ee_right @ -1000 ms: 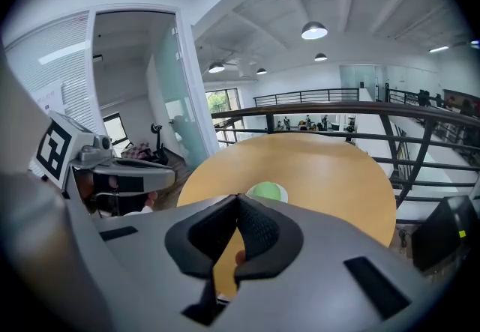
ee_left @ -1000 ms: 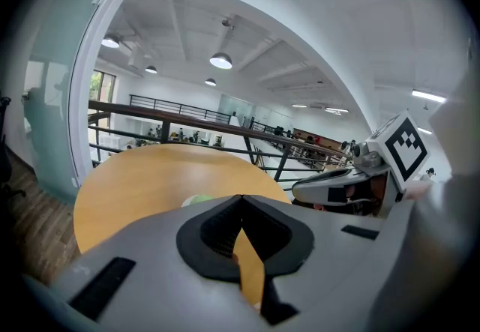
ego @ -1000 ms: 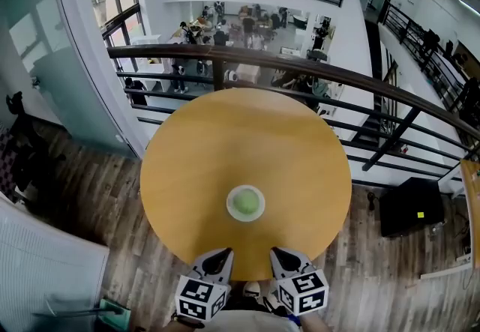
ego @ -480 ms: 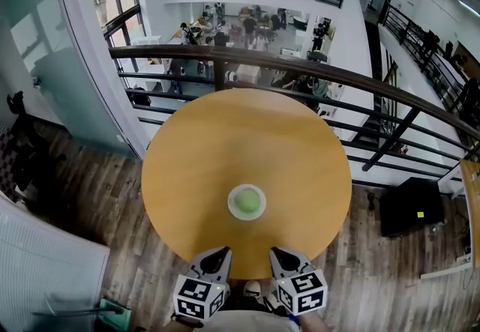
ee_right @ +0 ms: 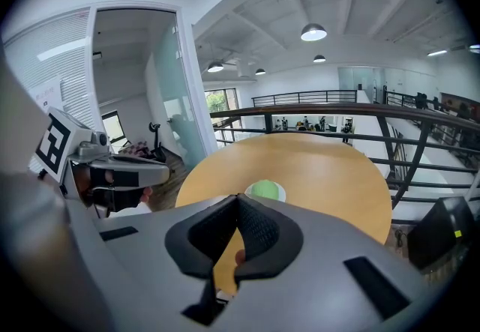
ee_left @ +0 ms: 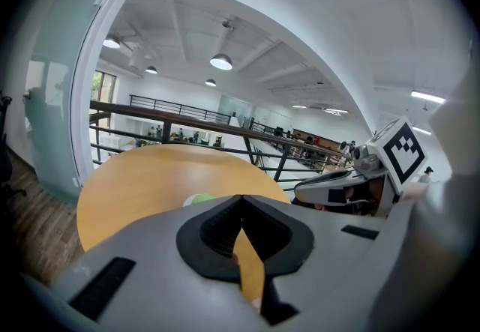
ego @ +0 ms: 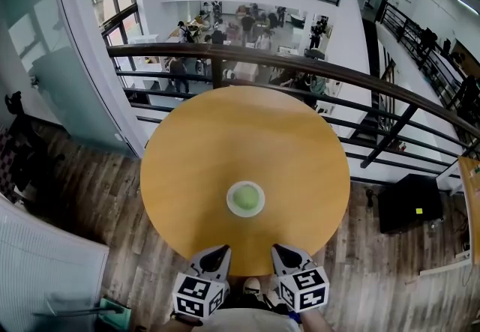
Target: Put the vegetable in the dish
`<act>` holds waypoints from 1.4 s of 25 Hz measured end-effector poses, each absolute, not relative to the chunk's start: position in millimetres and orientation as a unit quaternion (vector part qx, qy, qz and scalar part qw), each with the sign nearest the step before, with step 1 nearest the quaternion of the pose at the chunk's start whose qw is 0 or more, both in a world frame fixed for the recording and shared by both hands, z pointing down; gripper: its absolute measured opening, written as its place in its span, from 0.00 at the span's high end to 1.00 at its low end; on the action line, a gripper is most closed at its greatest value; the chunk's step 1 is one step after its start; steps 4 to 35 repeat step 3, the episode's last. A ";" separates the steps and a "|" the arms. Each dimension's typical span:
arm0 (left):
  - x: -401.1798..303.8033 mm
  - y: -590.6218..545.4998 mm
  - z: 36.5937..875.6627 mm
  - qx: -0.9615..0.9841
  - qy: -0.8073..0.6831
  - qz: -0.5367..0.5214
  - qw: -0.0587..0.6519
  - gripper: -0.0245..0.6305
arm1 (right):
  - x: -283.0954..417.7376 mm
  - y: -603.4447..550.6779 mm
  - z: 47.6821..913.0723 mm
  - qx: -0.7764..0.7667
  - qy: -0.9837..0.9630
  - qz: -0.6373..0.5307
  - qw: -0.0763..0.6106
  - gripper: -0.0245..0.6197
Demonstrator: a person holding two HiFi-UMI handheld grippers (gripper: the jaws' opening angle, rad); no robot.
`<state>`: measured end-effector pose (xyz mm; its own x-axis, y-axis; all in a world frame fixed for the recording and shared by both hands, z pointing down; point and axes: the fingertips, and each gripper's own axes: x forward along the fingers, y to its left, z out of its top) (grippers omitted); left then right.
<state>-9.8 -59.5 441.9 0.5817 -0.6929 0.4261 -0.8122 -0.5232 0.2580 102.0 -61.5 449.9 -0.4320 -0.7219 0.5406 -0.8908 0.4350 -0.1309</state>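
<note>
- The vegetable is round and green, and it sits in the dish.
- The white dish stands on the round table, toward the 6 o'clock side of the top.
- The left gripper is at the table's edge, at about 7 o'clock from the dish. Its jaws are clenched tip to tip and grasp nothing.
- The right gripper is at about 5 o'clock from the dish. Its jaws are pressed together too, with nothing in them.
- Both grippers are apart from the dish. Only bare table top lies between them and it.
- A dark rail curves past the far side of the table, from 10 o'clock round to 3 o'clock.
- Past the rail, at 12 o'clock, people stand on a lower level. They are too small to tell more.
- A black box sits on the wood floor at 3 o'clock, well apart from the table.
- A glass wall stands at 9 to 10 o'clock.
- Only the head view shows the whole table and both grippers side by side.
- The left gripper view shows just a bit of the vegetable peeking over its jaws. The right gripper shows at 3 o'clock.
- The right gripper view shows the vegetable more fully, just above its jaws. The left gripper shows at 9 o'clock.
- Only the gripper views show the ceiling lamps.
</note>
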 end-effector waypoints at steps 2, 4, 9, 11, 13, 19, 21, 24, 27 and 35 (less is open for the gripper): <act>-10.2 -59.5 442.6 0.863 -0.436 0.136 0.218 0.93 | 104.7 -62.2 449.8 0.494 -0.819 0.203 0.208 0.92; -10.4 -59.4 442.9 0.863 -0.435 0.136 0.218 0.93 | 105.9 -62.5 449.6 0.496 -0.818 0.203 0.208 0.92; -10.4 -59.4 442.9 0.863 -0.435 0.136 0.218 0.93 | 105.9 -62.5 449.6 0.496 -0.818 0.203 0.208 0.92; -10.4 -59.4 442.9 0.863 -0.435 0.136 0.218 0.93 | 105.9 -62.5 449.6 0.496 -0.818 0.203 0.208 0.92; -10.4 -59.4 442.9 0.863 -0.435 0.136 0.218 0.93 | 105.9 -62.5 449.6 0.496 -0.818 0.203 0.208 0.92; -10.4 -59.4 442.9 0.863 -0.435 0.136 0.218 0.93 | 105.9 -62.5 449.6 0.496 -0.818 0.203 0.208 0.92; -10.4 -59.4 442.9 0.863 -0.435 0.136 0.218 0.93 | 105.9 -62.5 449.6 0.496 -0.818 0.203 0.208 0.92; -10.4 -59.4 442.9 0.863 -0.435 0.136 0.218 0.93 | 105.9 -62.5 449.6 0.496 -0.818 0.203 0.208 0.92; -10.4 -59.4 442.9 0.863 -0.435 0.136 0.218 0.93 | 105.9 -62.5 449.6 0.496 -0.818 0.203 0.208 0.92; -10.4 -59.4 442.9 0.863 -0.435 0.136 0.218 0.93 | 105.9 -62.5 449.6 0.496 -0.818 0.203 0.208 0.92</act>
